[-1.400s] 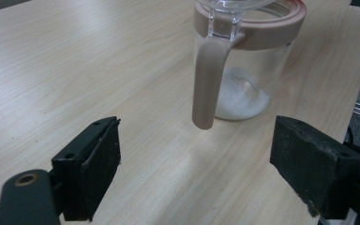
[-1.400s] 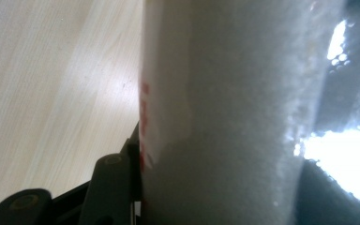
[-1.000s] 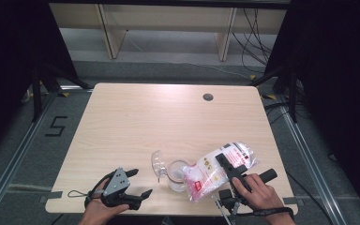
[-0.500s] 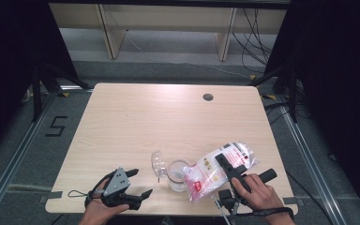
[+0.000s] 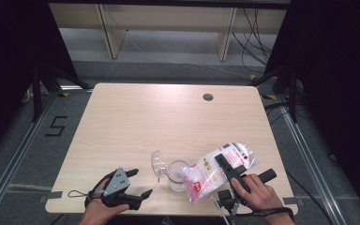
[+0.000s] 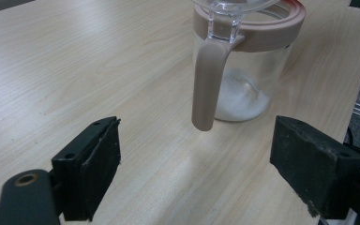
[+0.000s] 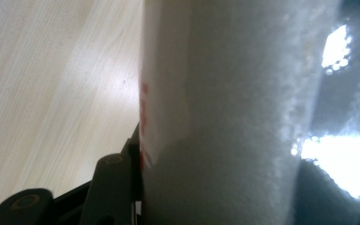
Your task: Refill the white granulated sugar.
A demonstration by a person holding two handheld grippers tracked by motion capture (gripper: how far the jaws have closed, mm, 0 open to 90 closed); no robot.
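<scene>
Pale wood-grain surface, ringed by dark curtains and grey floor, carries the work near its front edge. Largest there is a clear plastic bag of white powder with red print, tilted with its lower end over a jar; the right gripper is clamped across it, jaws about half apart with the bag between them. Just left of the bag stands a clear glass jar with a pinkish-brown rim, its transparent lid swung up. The left gripper rests at the front left, jaws wide and holding nothing, apart from the jar. Its own view adds the jar's handle and a little white powder on the bottom; the right gripper view presses close on the bag's white contents.
</scene>
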